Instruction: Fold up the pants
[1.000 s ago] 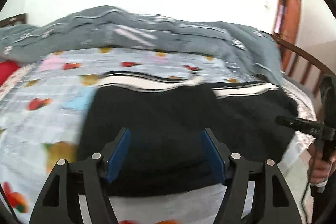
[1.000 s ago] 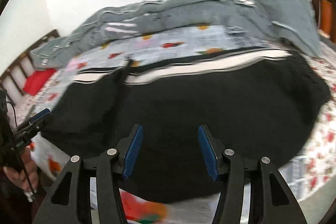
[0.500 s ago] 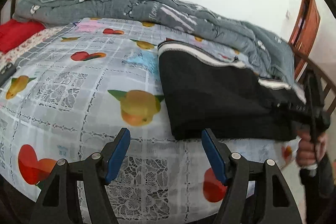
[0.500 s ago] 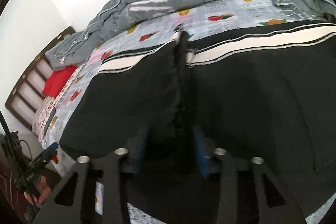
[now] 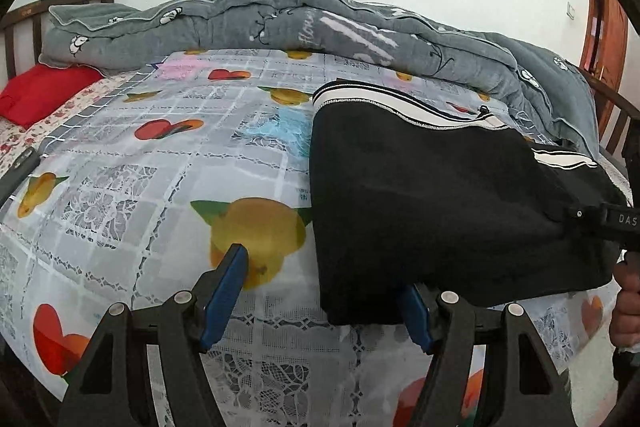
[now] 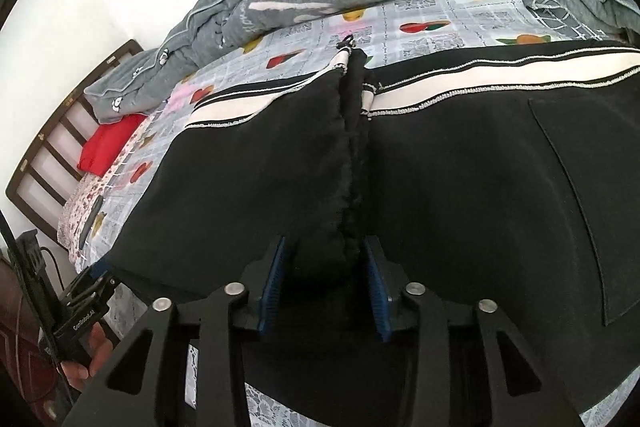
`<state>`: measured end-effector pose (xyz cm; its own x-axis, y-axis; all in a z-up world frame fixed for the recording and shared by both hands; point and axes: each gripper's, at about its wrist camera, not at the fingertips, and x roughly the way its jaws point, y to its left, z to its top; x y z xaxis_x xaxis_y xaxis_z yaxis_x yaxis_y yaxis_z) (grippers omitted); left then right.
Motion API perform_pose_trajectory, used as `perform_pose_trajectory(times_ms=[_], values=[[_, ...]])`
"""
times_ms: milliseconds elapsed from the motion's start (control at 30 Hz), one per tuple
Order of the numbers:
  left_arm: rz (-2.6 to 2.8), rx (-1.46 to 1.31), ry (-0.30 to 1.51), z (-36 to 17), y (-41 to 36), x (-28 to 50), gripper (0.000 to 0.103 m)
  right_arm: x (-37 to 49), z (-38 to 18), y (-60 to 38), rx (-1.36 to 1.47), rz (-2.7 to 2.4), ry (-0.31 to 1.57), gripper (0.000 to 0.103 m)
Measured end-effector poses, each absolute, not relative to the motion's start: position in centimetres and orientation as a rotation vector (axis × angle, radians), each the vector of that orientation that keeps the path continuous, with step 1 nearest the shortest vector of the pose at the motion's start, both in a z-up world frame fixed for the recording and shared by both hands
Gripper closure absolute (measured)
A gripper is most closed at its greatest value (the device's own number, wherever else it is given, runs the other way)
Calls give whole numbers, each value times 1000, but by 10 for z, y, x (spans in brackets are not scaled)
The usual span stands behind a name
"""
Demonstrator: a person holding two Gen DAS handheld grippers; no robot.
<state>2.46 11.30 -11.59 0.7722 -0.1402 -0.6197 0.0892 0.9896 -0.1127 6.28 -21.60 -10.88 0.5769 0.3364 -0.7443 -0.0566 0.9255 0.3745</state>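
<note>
- The black pants [image 5: 440,195] lie folded on the fruit-print bedsheet [image 5: 168,163], at the 3 o'clock side of the left wrist view, with the white-striped waistband [image 5: 380,103] toward the grey blanket [image 5: 280,15] at 12 o'clock
- The left gripper [image 5: 320,281] stands well open over the sheet; its right finger is at the near left corner of the pants and nothing is held
- The right gripper [image 6: 324,279] has a raised ridge of black cloth between its blue pads; its jaws are opening, and the pads look just clear of the cloth
- The cloth looks thick, soft and fleecy, probably limp and fairly light; it should bunch readily and not slip much
- A good hold would be the stacked near edge or a corner, taking all layers at once
- The lettering "DAS" [image 5: 627,219] shows on the other handle at 3 o'clock in the left view; the handle label [image 6: 82,319] at 8 o'clock in the right view is too small to read surely
</note>
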Motion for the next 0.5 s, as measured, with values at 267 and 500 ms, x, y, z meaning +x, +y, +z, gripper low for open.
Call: perform_pose_trajectory(times_ms=[267, 500], values=[[-113, -110, 693, -121, 121, 21, 32, 79, -111, -195, 236, 173, 908, 65], [-138, -98, 694, -118, 121, 19, 32, 54, -71, -221, 272, 199, 765, 86]])
